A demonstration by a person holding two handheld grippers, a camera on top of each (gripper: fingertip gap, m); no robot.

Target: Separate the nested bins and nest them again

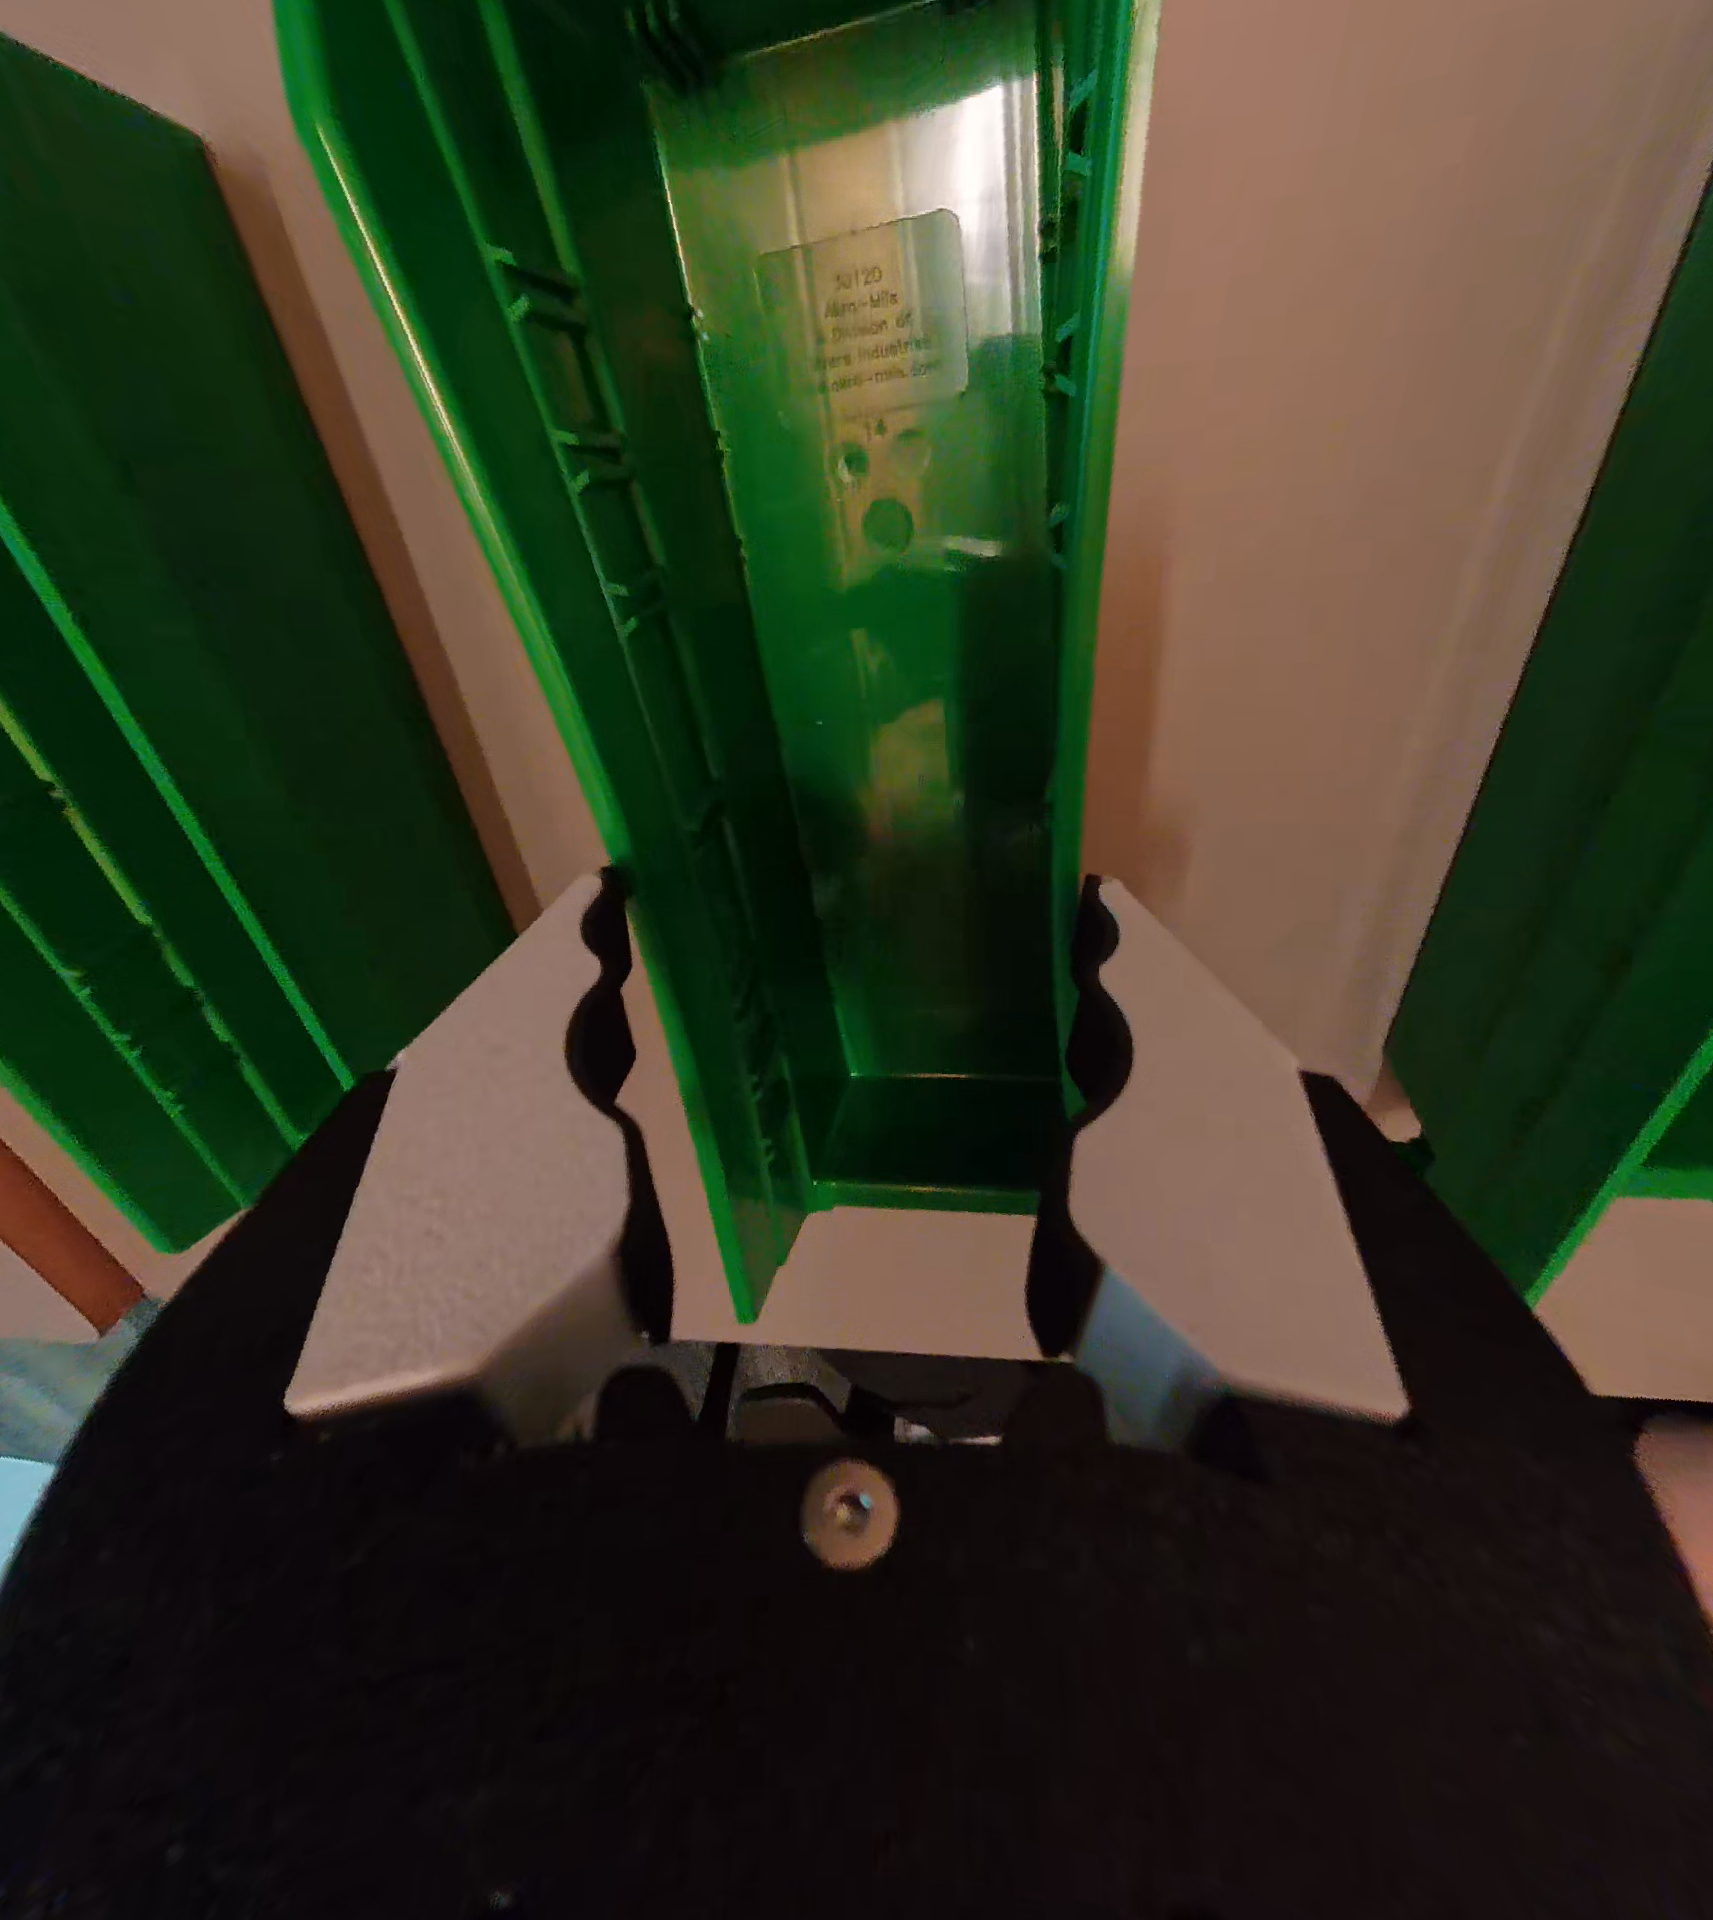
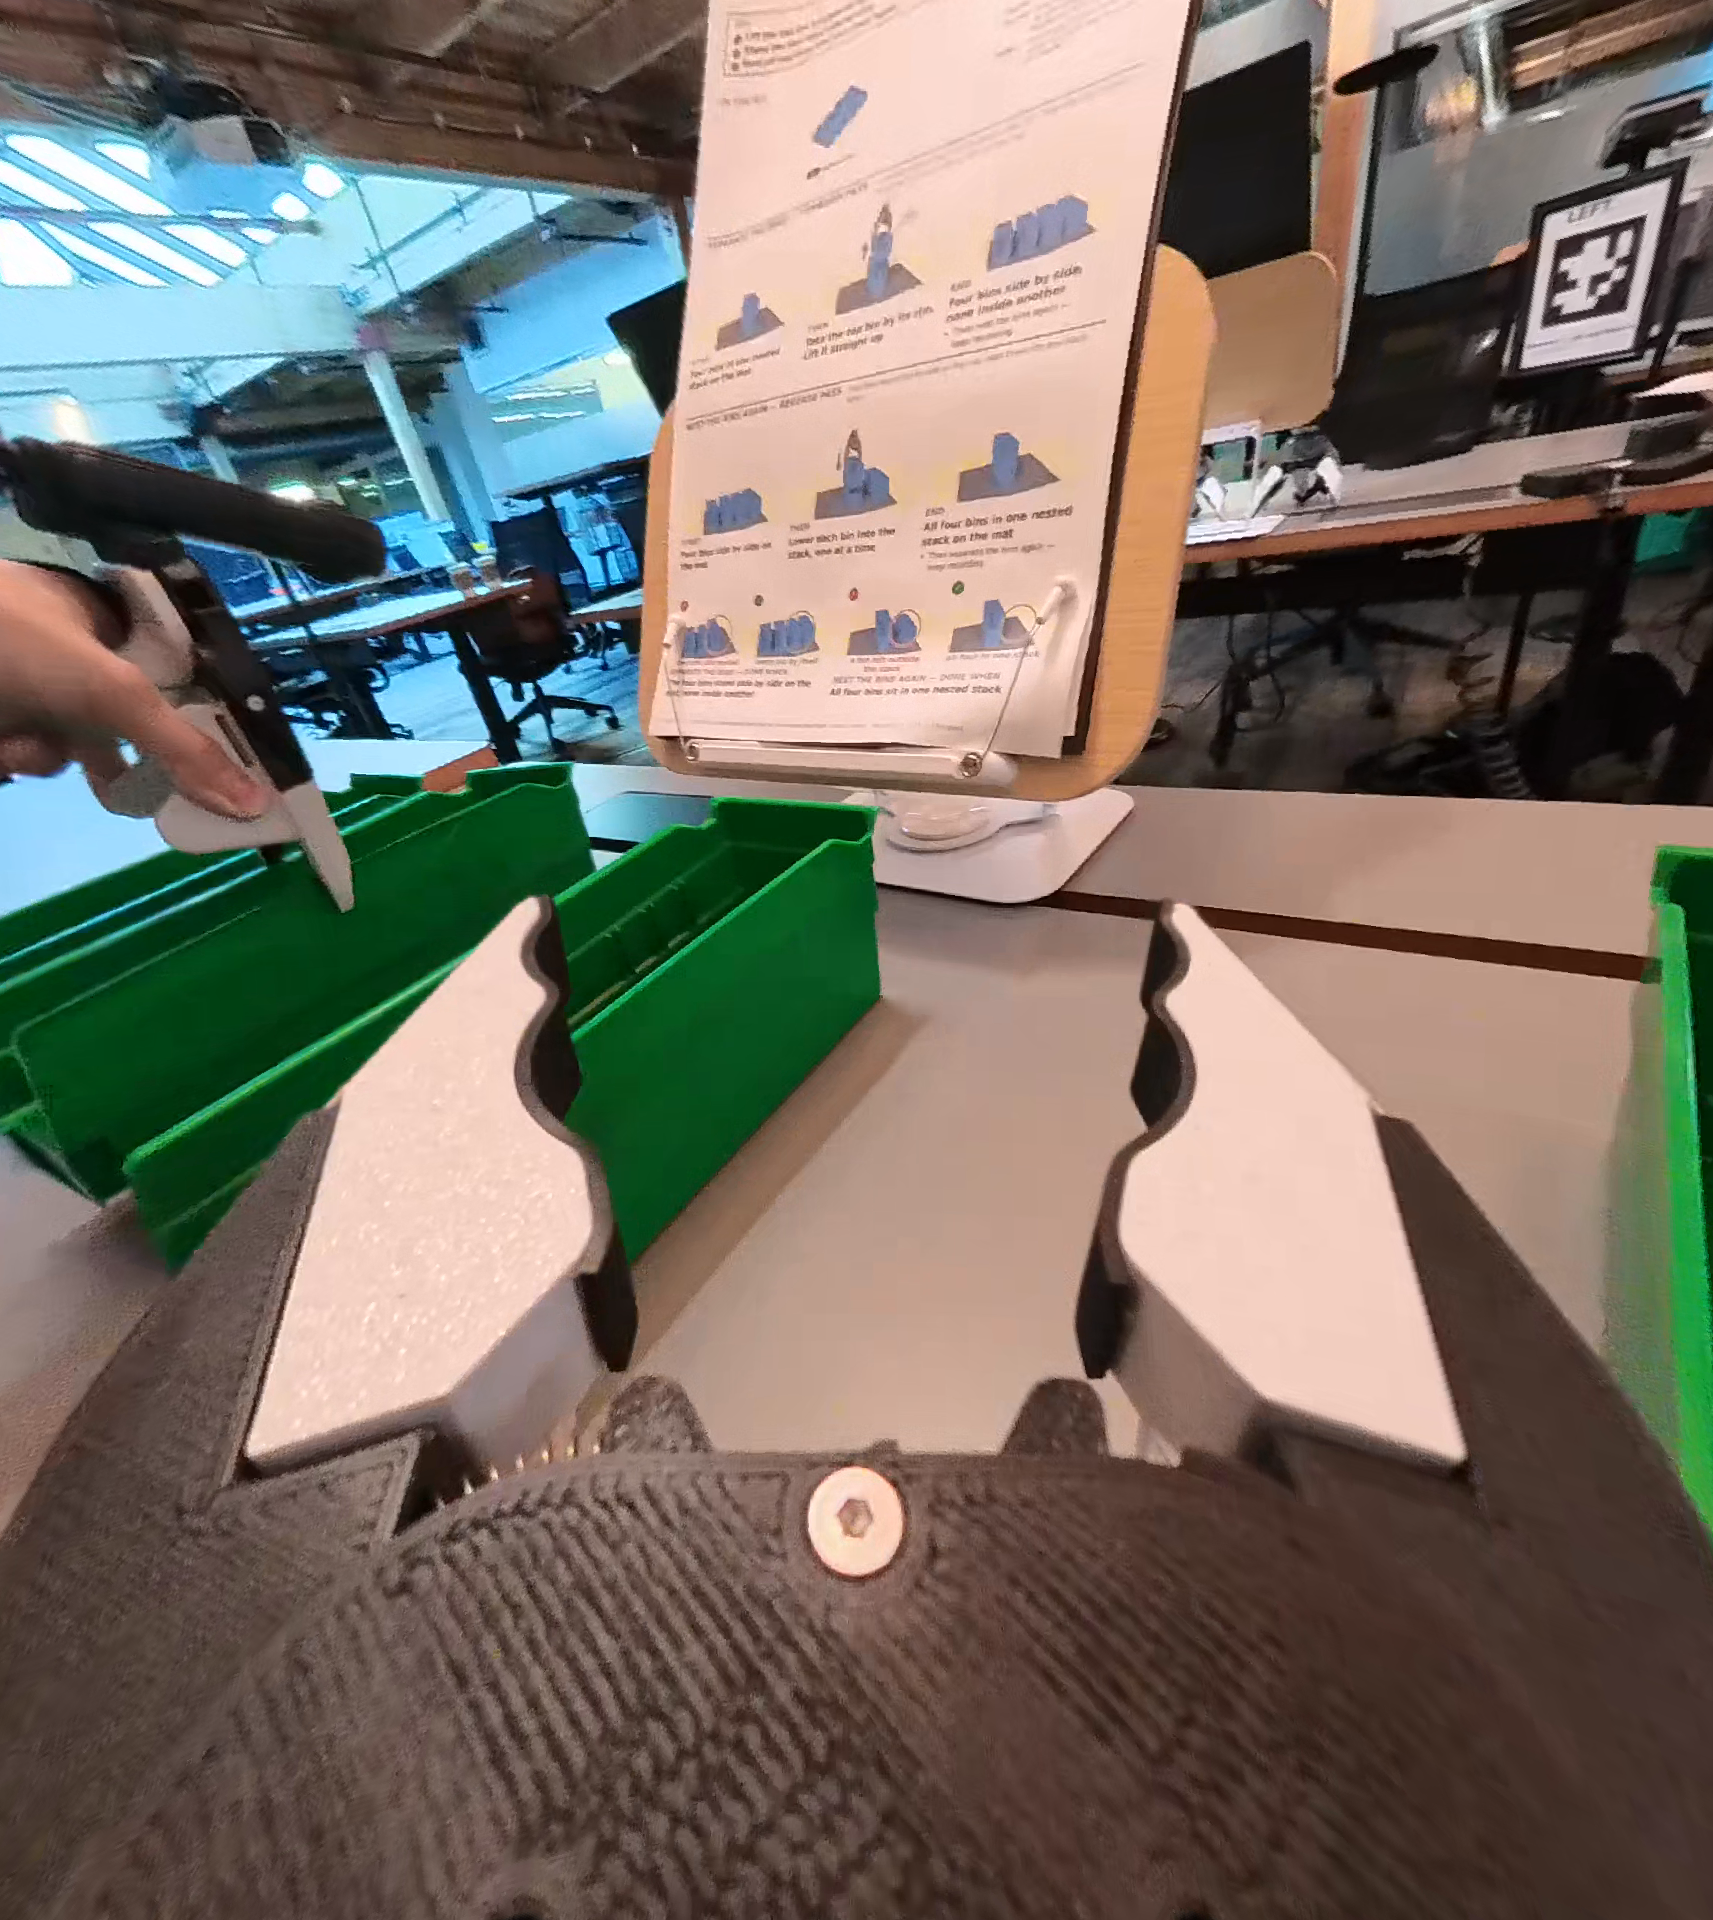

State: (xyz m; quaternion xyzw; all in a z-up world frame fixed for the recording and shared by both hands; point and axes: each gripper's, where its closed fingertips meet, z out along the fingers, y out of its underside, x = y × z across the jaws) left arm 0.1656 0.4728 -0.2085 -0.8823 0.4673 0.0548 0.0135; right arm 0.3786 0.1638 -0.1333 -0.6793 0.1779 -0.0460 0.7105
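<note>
Grey tabletop (image 2: 935, 1143) carries separated bins; left gripper (image 1: 847, 1101) straddles one green bin (image 1: 883, 623), grasp uncertain, right gripper (image 2: 852, 1132) spread empty: lift next.

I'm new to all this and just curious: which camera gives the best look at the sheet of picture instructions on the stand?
The right wrist view. The instruction sheet stands upright on its wooden stand behind the green bins, facing the camera. The left wrist view looks down into a bin and shows none of it.
</note>
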